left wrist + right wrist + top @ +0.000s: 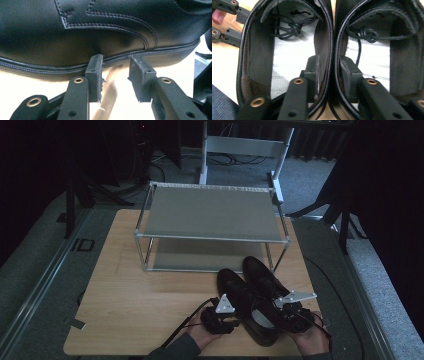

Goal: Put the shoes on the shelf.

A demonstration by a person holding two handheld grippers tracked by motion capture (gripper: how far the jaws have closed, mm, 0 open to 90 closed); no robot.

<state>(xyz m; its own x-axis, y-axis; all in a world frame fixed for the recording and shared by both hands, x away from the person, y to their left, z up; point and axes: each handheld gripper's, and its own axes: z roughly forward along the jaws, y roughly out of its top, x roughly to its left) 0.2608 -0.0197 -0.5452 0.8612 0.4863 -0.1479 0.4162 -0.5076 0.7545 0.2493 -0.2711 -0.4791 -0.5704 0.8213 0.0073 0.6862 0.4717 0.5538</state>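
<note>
So the pair of black shoes [255, 295] sits on the tabletop [140, 300] side by side, heels toward the person, just in front of the metal shoe rack [210, 225]. The right claw [329, 70] comes in from the heel end with one jaw down inside each shoe, so the two touching inner walls of the left shoe [287, 50] and the right shoe [372, 50] sit between its pads; the jaws look pinched onto those walls, about half closed. You can see the tied laces lying inside each shoe ahead of that claw. The left claw [116, 72] is on the outer side of the left shoe [100, 30], tips right up against the sole edge, jaws partly apart with nothing between them, just bare tabletop [25, 85] showing in the gap. In the high view both hands sit low at the near edge, left claw [220, 317] beside the shoe, right claw [292, 312] over the heels.
</note>
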